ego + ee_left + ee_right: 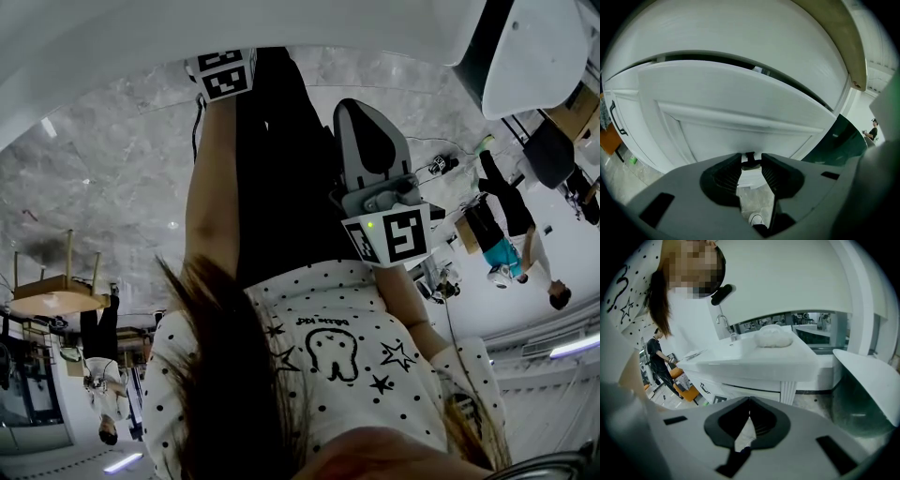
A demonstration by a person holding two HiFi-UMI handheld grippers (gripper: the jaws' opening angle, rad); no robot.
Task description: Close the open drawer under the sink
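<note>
White panelling fills the space straight ahead of the left hand-held gripper: it is the front of the drawer, framed with a raised border, and a dark slit runs between its top edge and the cabinet body above, so the drawer stands a little way open. A small dark knob on that front sits right at the tips of this hand-held gripper, whose jaws are drawn in on either side of it, and the knob fills the narrow gap between them. The right hand-held gripper is held well back from the cabinet, its jaws pressed together at the tips with nothing between them. Ahead of it and slightly to its left stands the white sink unit, with a chrome tap at the far side of its surface and a pale, soft-looking heap lying on top. Off to this hand-held gripper's left, a person in dark clothes stands by an orange seat.
</note>
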